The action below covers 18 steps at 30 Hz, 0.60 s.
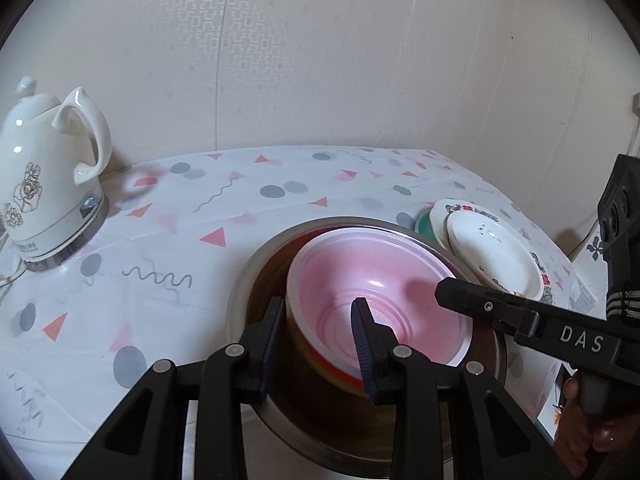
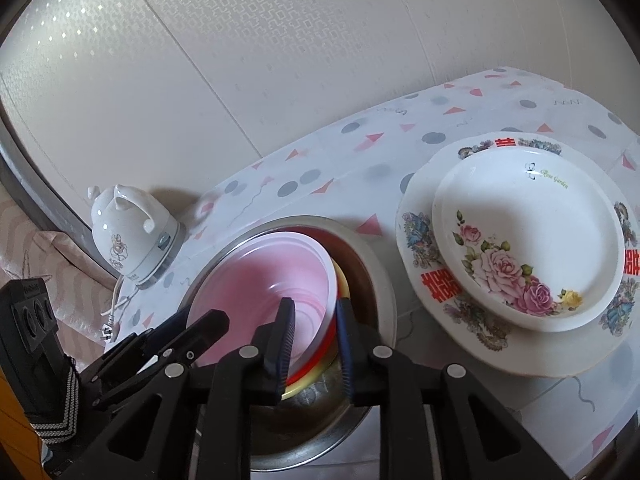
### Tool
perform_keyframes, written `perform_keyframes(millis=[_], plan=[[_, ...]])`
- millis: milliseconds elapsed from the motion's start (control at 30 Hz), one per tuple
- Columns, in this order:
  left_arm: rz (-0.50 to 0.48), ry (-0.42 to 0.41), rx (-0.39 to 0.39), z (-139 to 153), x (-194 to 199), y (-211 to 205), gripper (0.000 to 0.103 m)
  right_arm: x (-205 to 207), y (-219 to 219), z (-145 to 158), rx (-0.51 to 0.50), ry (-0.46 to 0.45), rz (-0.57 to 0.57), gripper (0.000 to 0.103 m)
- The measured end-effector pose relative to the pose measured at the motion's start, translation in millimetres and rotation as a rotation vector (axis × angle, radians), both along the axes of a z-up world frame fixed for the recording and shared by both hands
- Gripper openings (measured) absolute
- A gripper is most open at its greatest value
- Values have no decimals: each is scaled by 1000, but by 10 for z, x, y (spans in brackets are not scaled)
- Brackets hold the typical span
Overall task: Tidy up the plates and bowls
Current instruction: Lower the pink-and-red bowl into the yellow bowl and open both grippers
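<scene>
Both claws, left and right, straddling pink bowl rim, opposite sides, barely parted, nesting it level inside steel bowl.

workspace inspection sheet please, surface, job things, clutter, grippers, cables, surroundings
surface: table under a white cloth with pink triangles and grey dots.
job's things: pink bowl nested on red and yellow bowls inside a steel basin; rose plate stacked on a larger patterned plate.
clutter: white ceramic kettle on its base.
grippers: left gripper straddles the pink bowl's near rim; right gripper straddles the stacked rims; contact unclear for both.
cables: kettle cord and plug at the table edge.
surroundings: pale patterned wall.
</scene>
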State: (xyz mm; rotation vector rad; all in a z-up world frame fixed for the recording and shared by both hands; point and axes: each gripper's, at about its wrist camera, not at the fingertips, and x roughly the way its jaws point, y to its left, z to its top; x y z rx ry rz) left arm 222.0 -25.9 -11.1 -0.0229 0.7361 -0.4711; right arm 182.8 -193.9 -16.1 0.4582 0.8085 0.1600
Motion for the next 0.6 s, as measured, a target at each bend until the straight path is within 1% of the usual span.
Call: perform_keyframes(millis=[233, 333, 367, 600], plan=[[20, -2, -10, 16, -20, 29, 36, -15, 98, 25, -108, -7, -5, 21], [26, -4, -12, 22, -30, 45, 40, -42, 103, 48, -139, -18, -14, 21], [30, -3, -15, 22, -35, 54, 43, -50, 99, 58, -147, -20, -18, 22], [41, -8, -30, 40, -85, 82, 46, -89, 84, 96, -154, -26, -24, 23]])
